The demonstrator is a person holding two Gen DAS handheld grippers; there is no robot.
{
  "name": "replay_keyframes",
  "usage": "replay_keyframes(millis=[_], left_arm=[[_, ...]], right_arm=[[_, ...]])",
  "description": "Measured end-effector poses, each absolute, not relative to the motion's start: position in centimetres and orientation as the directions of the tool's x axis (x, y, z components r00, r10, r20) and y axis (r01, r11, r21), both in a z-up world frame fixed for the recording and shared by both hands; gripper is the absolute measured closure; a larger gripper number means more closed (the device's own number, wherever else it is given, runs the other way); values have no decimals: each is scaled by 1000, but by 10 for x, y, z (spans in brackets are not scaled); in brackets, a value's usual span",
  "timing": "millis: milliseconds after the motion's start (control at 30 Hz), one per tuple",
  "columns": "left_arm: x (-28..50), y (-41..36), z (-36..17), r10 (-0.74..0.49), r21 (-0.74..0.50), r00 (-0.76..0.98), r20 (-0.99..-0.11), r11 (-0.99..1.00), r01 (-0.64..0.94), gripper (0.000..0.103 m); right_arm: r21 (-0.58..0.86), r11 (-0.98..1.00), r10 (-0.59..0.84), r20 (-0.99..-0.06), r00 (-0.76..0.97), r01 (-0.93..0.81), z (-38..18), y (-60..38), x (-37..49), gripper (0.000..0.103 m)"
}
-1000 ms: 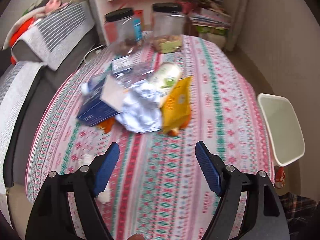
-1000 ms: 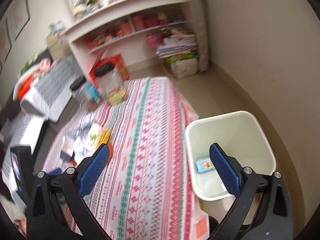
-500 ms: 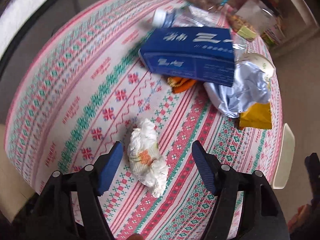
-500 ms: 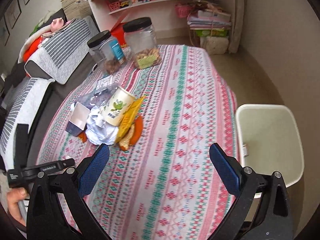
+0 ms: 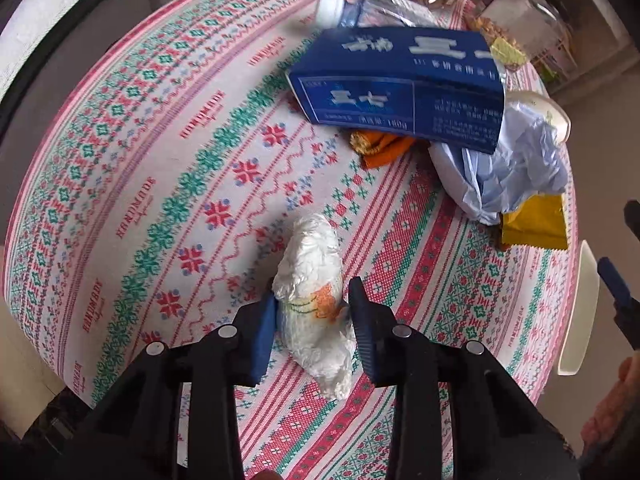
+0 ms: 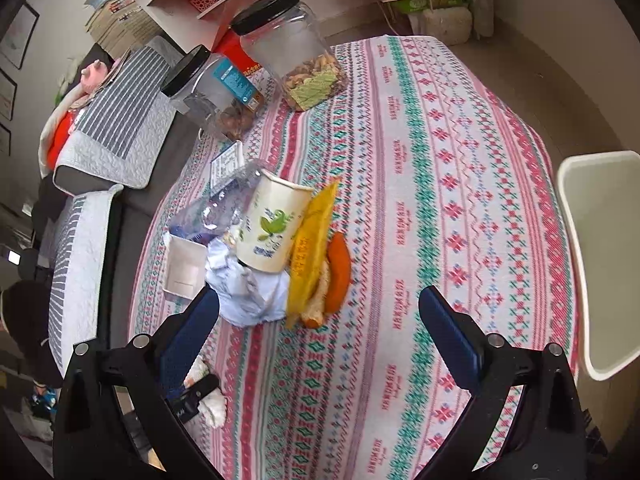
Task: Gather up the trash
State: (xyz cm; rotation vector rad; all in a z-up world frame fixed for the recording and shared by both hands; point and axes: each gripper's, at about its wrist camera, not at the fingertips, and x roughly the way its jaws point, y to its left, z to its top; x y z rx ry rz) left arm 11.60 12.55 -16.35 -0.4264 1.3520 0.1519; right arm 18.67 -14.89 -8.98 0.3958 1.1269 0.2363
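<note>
A crumpled white tissue [image 5: 312, 296] with an orange stain lies near the table's front edge. My left gripper [image 5: 312, 316] has its blue pads closed against both sides of it. The tissue also shows in the right wrist view [image 6: 212, 404], behind my finger. Beyond it lies a heap of trash: a blue box [image 5: 396, 84], a crumpled pale blue wrapper [image 5: 504, 172], a yellow packet [image 6: 312, 244], a paper cup [image 6: 272, 228], orange peel [image 6: 338, 276] and a plastic bottle [image 5: 360, 10]. My right gripper [image 6: 320, 332] is open and empty, above the table near the heap.
A white waste bin [image 6: 600, 256] stands off the table's right edge. Two clear jars with black lids [image 6: 292, 48] stand at the table's far end. A sofa with striped covers [image 6: 108, 128] runs along the left. Shelves stand behind.
My left gripper has moved forward over the tissue and closed its pads onto it. My right gripper has moved lower and closer to the trash heap, staying open.
</note>
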Motion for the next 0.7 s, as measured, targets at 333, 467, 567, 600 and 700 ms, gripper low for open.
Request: replay_keyframes(millis=[333, 467, 567, 600, 700], left_arm=[[113, 135, -114, -127, -232, 356, -926, 934, -270, 68], [116, 125, -104, -122, -224, 382, -916, 946, -234, 68], [116, 120, -105, -104, -205, 388, -916, 951, -230, 68], [116, 120, -105, -104, -205, 387, -916, 951, -232, 68], [115, 122, -107, -109, -213, 383, -917, 947, -242, 68]], right_arm=[[463, 886, 417, -829, 372, 40, -106, -119, 239, 12], [455, 889, 411, -837, 361, 43, -118, -108, 252, 13], [436, 900, 395, -844, 363, 34, -124, -102, 260, 15], [437, 898, 396, -845, 361, 39, -127, -102, 263, 17], [451, 891, 409, -844, 346, 47, -135, -105, 269, 45]])
